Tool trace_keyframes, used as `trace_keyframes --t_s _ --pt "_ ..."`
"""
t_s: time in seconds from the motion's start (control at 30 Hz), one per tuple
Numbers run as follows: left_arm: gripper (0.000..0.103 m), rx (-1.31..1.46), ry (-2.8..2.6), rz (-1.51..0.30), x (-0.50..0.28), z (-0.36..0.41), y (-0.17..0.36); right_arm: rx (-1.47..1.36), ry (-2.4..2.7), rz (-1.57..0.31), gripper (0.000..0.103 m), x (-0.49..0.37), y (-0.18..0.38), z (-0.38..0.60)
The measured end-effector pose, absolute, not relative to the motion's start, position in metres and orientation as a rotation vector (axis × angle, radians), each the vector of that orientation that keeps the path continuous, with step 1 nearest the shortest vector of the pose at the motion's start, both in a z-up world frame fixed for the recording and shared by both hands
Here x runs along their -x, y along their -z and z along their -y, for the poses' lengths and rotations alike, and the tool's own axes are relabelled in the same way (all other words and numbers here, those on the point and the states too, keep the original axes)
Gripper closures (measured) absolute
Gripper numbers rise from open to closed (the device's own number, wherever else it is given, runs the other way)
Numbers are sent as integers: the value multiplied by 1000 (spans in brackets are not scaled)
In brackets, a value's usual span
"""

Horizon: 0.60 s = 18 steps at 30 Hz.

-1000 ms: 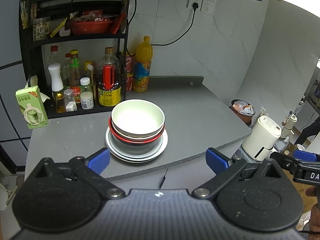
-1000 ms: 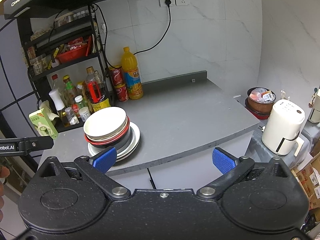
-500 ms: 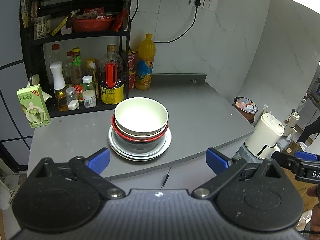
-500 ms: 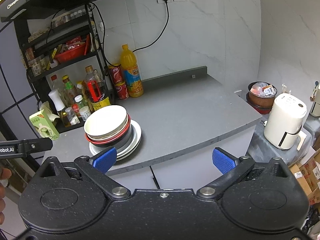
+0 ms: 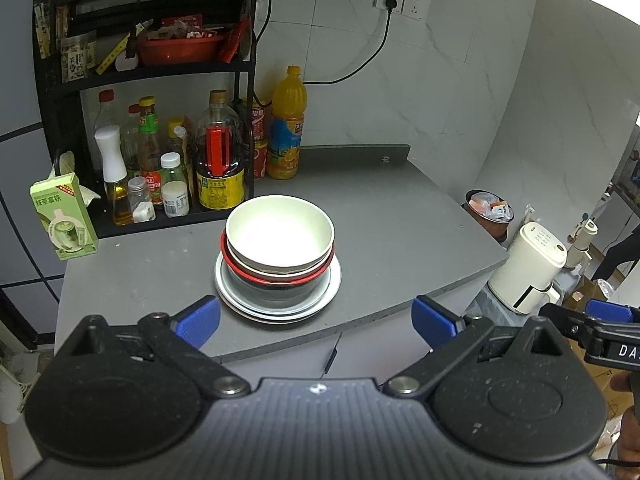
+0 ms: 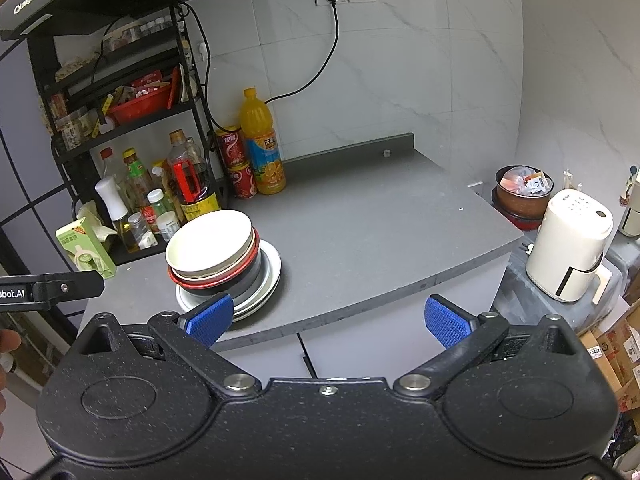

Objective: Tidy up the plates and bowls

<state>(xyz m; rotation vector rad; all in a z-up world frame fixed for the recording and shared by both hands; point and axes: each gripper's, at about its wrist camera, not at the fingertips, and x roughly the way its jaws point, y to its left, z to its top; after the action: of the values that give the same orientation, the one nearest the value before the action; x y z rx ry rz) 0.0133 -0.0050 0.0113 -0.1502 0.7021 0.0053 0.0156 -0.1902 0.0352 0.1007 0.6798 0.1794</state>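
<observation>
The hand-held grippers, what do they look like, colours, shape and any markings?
Both match. The left hand-held gripper and right hand-held gripper have speckled black bodies with two round housings, silver pivot bolts and angular black linkage arms ending in blue textured fingertips. White lettering shows on each side: "DA" on the right one, "obot.AI" on the left one. No sleeves are visible.

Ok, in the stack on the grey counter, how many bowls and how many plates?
Bowls: 3 (cream ceramic bowl on top, pale bowl under it, red-rimmed black bowl lowest)
Plates: 2 rims showing, pale round plates; more may be hidden
Total: 5
</observation>
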Motion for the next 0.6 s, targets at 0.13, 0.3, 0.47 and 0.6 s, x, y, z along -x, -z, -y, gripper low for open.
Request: trace_keyframes --t_s 0.13,0.3,0.47,0.6 --pt "2 149 -4 -706 -15 6 -12 -101 -180 -680 0 -16 -35 190" --pt "2 150 -5 -709 -15 7 -12 -100 -179 -679 0 -16 -36 190" --pt "2 146 -6 -708 -15 9 -12 -94 -174 -679 0 -17 -35 189" --pt "2 161 -15 -714 -16 7 -10 -87 -173 -679 0 -17 -36 187"
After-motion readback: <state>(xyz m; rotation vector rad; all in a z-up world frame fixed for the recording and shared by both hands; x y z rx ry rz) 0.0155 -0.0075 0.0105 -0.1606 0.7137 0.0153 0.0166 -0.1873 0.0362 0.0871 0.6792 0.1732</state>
